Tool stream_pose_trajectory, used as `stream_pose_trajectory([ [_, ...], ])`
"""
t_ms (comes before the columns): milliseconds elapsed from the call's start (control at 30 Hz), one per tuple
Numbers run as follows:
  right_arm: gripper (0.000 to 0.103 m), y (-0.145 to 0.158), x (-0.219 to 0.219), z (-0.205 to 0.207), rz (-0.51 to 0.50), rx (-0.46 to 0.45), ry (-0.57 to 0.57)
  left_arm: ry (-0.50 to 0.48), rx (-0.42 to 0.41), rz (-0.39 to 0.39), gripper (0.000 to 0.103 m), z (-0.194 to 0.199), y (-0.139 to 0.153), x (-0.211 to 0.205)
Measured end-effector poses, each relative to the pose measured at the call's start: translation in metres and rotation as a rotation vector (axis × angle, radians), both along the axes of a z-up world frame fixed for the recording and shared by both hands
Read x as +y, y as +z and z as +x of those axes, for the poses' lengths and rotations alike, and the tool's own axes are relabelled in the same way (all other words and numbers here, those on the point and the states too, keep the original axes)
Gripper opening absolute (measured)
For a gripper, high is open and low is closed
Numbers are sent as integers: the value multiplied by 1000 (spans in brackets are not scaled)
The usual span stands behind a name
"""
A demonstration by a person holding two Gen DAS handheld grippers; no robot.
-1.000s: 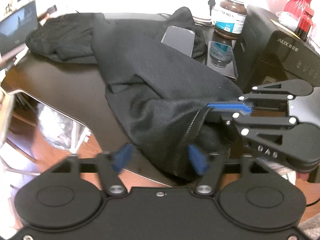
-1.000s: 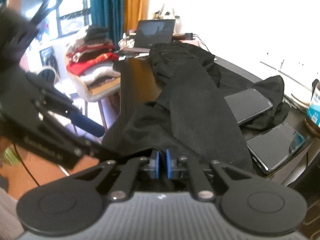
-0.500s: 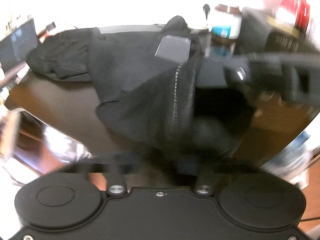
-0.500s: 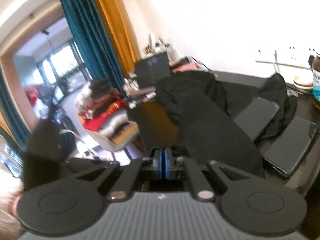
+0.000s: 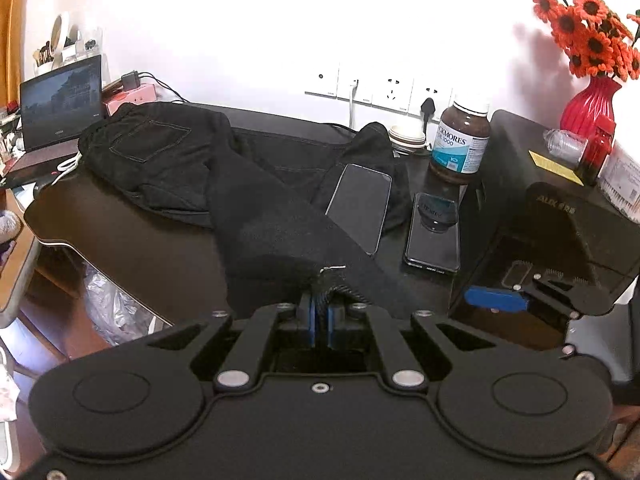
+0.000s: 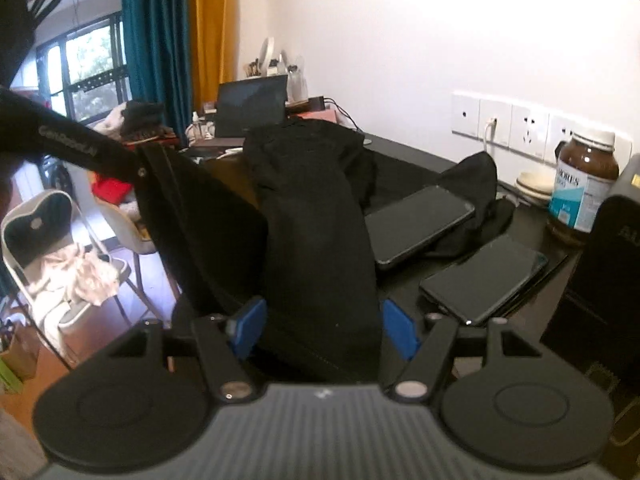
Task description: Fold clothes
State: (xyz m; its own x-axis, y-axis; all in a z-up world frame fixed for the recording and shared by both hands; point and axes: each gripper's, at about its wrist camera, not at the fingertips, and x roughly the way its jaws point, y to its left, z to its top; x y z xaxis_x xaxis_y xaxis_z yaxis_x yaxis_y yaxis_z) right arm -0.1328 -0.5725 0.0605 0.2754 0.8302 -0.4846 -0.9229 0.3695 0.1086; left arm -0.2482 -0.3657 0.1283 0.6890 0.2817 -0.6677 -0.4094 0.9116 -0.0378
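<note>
At frame bottom: left gripper (image 5: 319,322) newly clamped on trousers (image 5: 256,200) hem; right gripper (image 6: 324,330) just released, wide open.

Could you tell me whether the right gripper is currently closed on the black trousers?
No, the right gripper has its jaws spread wide, with the black trousers lying between them ungripped.

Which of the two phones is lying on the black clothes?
The left phone, nearer the laptop; it rests on the black trousers, while the right phone lies on the bare table.
</note>
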Motion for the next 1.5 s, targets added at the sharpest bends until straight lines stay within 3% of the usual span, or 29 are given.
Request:
stream_pose_trajectory([
  [133, 66, 14, -4, -7, 127, 52, 52, 9, 3, 2, 5, -2, 2, 0],
  [300, 65, 10, 10, -23, 79, -13, 105, 8, -12, 6, 5, -6, 6, -2],
  [500, 56, -14, 9, 4, 74, 144, -164, -10, -49, 22, 5, -17, 17, -8],
  [633, 53, -32, 14, 14, -21, 142, -246, -27, -87, 26, 5, -24, 30, -12],
  [700, 38, -31, 10, 25, -25, 179, -283, -39, -105, 25, 5, -26, 38, -14],
  [733, 19, -31, 7, 31, -27, 197, -301, -44, -115, 25, 5, -27, 42, -15],
  [767, 8, -29, 4, 36, -22, 216, -320, -51, -130, 16, 5, -28, 47, -16],
  [800, 6, -14, -5, 43, 36, 230, -340, -63, -148, 7, 5, -28, 53, -18],
  [900, 4, 57, -22, 59, 161, 117, -387, -128, -216, -13, 5, -26, 72, -27],
  [1000, 4, 138, -34, 79, 252, -51, -395, -228, -301, -47, 5, -14, 94, -42],
  [1100, 4, 201, -38, 96, 267, -209, -401, -317, -397, -89, 5, 3, 115, -60],
  [1267, 4, 247, -36, 110, 161, -409, -417, -418, -489, -117, 5, 37, 136, -90],
  [1367, 4, 248, -33, 136, 107, -395, -447, -462, -465, -129, 5, 59, 135, -103],
  [1500, 4, 236, -36, 162, 70, -324, -484, -478, -390, -221, 5, 81, 125, -104],
])
